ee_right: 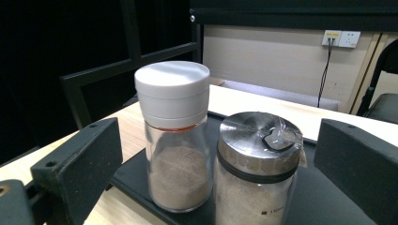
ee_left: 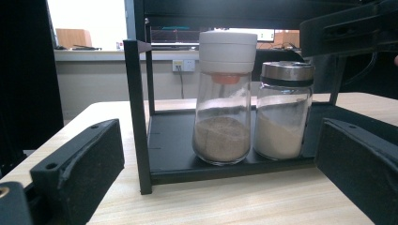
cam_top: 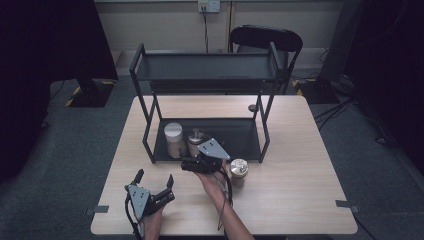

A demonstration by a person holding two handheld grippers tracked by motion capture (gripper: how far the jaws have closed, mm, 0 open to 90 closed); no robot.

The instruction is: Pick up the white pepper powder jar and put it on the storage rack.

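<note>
Two jars on shelf (cam_top: 250,145) | steel-lidded jar (ee_right: 257,168) between right hand-held gripper (ee_right: 220,173) jaws

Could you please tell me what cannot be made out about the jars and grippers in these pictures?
- Steel-lid jar, high view: the right gripper covers its lower part.
- Same jar, right gripper view: its base is cut off by the bottom edge, and its small label is too small to read.
- White-lid jar: the powder cannot be named.
- Third jar, high view: too small to tell its contents.
</note>
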